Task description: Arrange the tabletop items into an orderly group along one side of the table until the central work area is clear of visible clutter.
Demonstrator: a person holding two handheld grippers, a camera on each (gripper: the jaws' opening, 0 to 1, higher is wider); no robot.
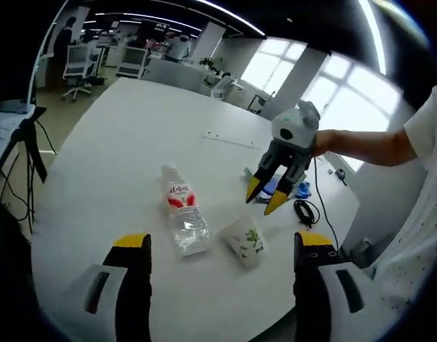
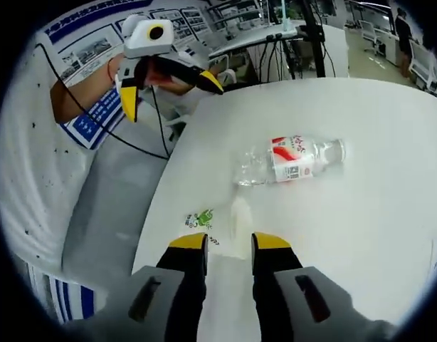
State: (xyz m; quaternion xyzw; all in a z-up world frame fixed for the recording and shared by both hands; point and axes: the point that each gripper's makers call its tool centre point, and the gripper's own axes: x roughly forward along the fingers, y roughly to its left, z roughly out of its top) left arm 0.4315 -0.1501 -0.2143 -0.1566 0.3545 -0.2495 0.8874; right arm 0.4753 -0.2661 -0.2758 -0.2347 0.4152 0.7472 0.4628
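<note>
The water bottle [image 1: 183, 211] lies on its side mid-table at twelve o'clock of my spread, empty left gripper [image 1: 222, 249], while my right gripper [image 2: 229, 246], narrowly parted and holding nothing, lines up on the tipped paper cup [image 1: 247, 241] to shift it aside.

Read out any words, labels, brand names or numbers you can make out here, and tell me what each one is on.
Nothing here can be quoted as it reads.
Water bottle: red and white label, print blurred.
Paper cup: green leaf drawing, no legible words.
Blue and white wall posters: text too small to read.
</note>
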